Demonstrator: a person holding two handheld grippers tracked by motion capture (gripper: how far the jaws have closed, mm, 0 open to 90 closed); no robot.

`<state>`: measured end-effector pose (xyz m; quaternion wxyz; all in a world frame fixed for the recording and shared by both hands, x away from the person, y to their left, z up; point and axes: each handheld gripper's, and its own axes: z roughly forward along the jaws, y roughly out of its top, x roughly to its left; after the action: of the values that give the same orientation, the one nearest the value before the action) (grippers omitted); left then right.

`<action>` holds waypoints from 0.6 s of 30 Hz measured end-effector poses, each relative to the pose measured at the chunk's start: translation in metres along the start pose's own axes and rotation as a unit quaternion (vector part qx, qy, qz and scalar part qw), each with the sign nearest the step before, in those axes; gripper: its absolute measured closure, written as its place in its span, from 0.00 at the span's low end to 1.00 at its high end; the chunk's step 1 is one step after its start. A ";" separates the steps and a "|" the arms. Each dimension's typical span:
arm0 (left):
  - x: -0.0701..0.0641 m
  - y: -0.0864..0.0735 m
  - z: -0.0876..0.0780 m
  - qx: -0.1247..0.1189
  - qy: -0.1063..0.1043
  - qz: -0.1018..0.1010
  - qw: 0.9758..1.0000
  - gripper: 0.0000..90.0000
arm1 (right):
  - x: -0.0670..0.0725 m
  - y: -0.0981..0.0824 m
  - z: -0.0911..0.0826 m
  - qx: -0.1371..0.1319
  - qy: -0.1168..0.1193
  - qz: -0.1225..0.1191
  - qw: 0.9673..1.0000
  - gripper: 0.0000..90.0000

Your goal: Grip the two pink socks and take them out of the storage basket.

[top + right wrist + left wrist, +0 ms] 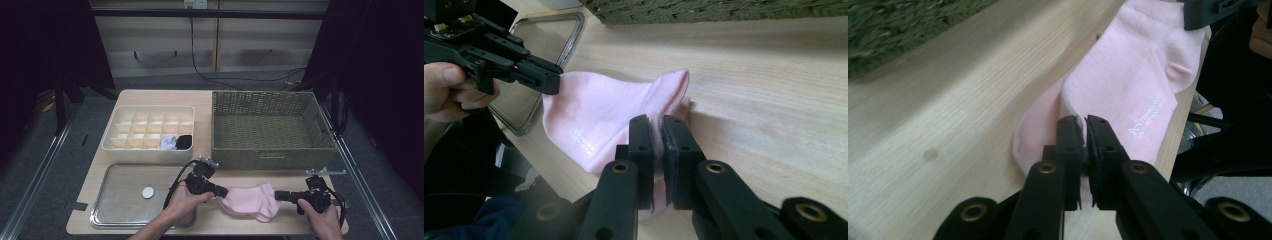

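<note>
Pink sock (pixel 250 201) stretched crosswise between left gripper (pixel 223 192) and right gripper (pixel 278 195). Both clamped on opposite ends. Divided box (pixel 150 150) behind, nearer the left.

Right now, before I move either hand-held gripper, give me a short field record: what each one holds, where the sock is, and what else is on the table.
left hand-held gripper: shut on the pink sock, at its left end
right hand-held gripper: shut on the pink sock, at its right end
pink sock: near the table's front edge, between the two grippers
woven basket: behind the sock, nothing seen inside
divided organizer: back left, two front cells filled
metal tray: front left, holds a white disc
</note>
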<state>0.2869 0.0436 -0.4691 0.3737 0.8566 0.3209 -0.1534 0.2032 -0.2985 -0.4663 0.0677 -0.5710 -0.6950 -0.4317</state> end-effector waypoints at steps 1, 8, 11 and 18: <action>0.002 -0.001 -0.002 -0.004 -0.003 -0.002 1.000 0.92 | 0.000 0.000 0.001 0.001 0.001 0.000 1.000 0.93; 0.010 -0.007 0.007 0.025 0.010 0.001 1.000 0.89 | -0.009 -0.005 0.012 0.022 -0.012 0.006 1.000 0.93; 0.009 -0.008 0.008 0.027 0.013 0.004 1.000 0.80 | -0.011 -0.007 0.014 0.030 -0.022 0.003 0.999 0.92; 0.014 -0.011 0.005 0.031 0.020 -0.001 0.999 0.71 | -0.015 -0.011 0.018 0.037 -0.037 0.001 0.999 0.85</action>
<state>0.2900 0.0510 -0.4854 0.3404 0.8704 0.3243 -0.1463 0.2065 -0.2973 -0.4922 0.0635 -0.5843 -0.7121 -0.3840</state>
